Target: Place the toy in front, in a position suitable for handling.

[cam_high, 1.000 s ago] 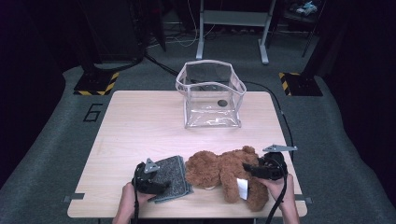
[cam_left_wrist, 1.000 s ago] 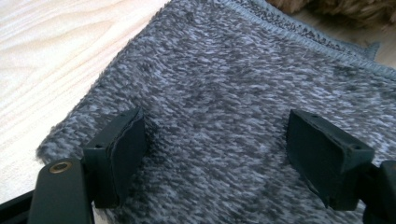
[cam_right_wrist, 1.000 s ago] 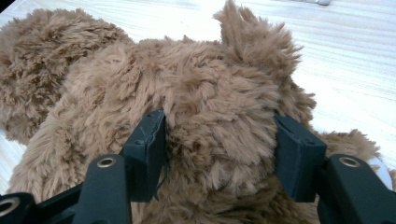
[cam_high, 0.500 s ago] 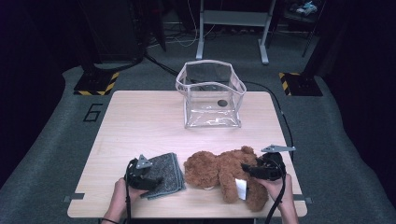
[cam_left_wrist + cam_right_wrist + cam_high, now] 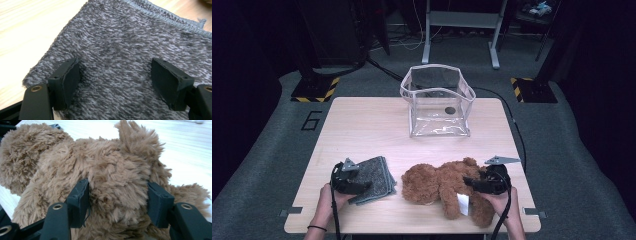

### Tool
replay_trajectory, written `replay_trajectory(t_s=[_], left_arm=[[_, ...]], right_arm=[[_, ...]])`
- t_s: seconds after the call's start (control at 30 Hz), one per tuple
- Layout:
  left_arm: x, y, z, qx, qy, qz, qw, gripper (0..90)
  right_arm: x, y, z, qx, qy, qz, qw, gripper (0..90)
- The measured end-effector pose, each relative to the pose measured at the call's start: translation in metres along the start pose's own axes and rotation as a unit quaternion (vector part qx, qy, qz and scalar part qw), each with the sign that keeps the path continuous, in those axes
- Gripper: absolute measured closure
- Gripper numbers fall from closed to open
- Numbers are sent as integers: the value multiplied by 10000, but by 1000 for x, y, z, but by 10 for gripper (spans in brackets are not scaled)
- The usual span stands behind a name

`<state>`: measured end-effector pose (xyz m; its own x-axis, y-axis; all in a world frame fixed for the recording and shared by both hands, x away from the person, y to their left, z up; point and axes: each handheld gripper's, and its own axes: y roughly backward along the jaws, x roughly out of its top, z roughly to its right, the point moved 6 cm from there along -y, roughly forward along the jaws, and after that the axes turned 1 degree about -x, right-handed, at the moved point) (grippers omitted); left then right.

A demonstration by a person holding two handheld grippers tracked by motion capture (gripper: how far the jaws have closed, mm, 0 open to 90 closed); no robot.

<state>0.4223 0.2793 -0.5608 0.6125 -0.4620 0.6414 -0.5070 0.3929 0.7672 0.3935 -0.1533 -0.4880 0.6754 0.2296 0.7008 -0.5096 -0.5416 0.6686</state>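
On the worktop [image 5: 362, 120], the right gripper [image 5: 117, 202] has its fingers clamped on the brown teddy bear [image 5: 442, 182] at five o'clock, while the left gripper [image 5: 115, 82] holds its fingers apart over the grey cloth [image 5: 374, 175] at seven o'clock.

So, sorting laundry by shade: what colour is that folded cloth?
Mottled grey fleece cloth, clearest in the left gripper view.
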Motion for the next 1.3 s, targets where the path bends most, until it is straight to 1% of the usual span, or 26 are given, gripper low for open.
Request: replay_trajectory(t_s=[0.03,0.1,0.17,0.2,0.33,0.37,0.4,0.43,0.47,0.5,0.57,0.6,0.63,0.67,0.7,0.73,0.87,0.97,1.03,1.07,1.13,1.17,1.2,1.23,1.27,1.3], left_arm=[[0,0,-2,-17,34,-21,10000,241],[0,0,-9,50,47,3,10000,241],[1,0,-14,41,124,2,9999,241],[1,-1,-15,59,165,52,9998,241],[2,-1,-25,76,160,-67,9998,241],[3,-1,-28,91,142,-40,9998,241],[3,-1,-29,86,162,-96,9998,241],[4,-2,-31,108,210,-22,9997,241],[4,-2,-33,124,194,-59,9997,241],[4,-3,-35,151,226,-5,9996,241],[5,-4,-37,160,273,-10,9995,241],[5,-3,-39,166,228,-50,9996,241],[5,-3,-39,161,242,-96,9995,240],[6,-4,-40,184,208,-77,9996,239],[7,-5,-39,194,294,-31,9994,238],[7,-5,-40,176,224,-84,9996,238],[9,-5,-44,160,214,-125,9996,237],[10,-6,-47,164,209,-185,9995,237],[12,-8,-48,168,243,-145,9995,235],[12,-8,-50,185,199,-140,9995,235],[13,-9,-51,174,251,-145,9994,234],[13,-9,-52,156,230,-201,9994,235],[15,-10,-53,203,201,-180,9994,234],[15,-10,-54,171,242,-189,9994,234],[16,-11,-54,197,253,-170,9993,234],[17,-11,-55,194,231,-197,9993,234]], right_arm=[[0,-1,-2,49,10,-6,10000,416],[0,-5,-7,116,63,-22,9999,417],[0,-5,-9,144,60,-36,9999,416],[0,-7,-11,173,89,-23,9998,417],[0,-12,-20,285,212,-70,9993,417],[0,-13,-22,337,223,-79,9992,417],[0,-14,-24,354,215,-88,9991,417],[0,-15,-26,386,239,-87,9989,417],[-1,-16,-27,388,268,-89,9988,417],[-1,-16,-29,431,307,-89,9986,417],[-2,-18,-32,486,316,-75,9983,417],[-2,-18,-33,510,313,-81,9982,417],[-3,-19,-35,541,332,-84,9979,417],[-3,-19,-37,570,316,-88,9978,416],[-4,-20,-39,598,319,-82,9977,417],[-5,-20,-41,619,322,-92,9975,417],[-7,-23,-54,733,423,-121,9963,415],[-7,-26,-60,729,481,-120,9961,413],[-7,-27,-63,746,501,-129,9959,414],[-8,-27,-65,754,481,-141,9959,413],[-8,-28,-67,787,478,-150,9956,413],[-8,-28,-68,789,534,-118,9954,413],[-8,-28,-69,810,515,-154,9953,412],[-9,-29,-71,802,536,-166,9952,412],[-9,-29,-72,814,557,-150,9950,411],[-10,-29,-73,818,564,-163,9949,411]])
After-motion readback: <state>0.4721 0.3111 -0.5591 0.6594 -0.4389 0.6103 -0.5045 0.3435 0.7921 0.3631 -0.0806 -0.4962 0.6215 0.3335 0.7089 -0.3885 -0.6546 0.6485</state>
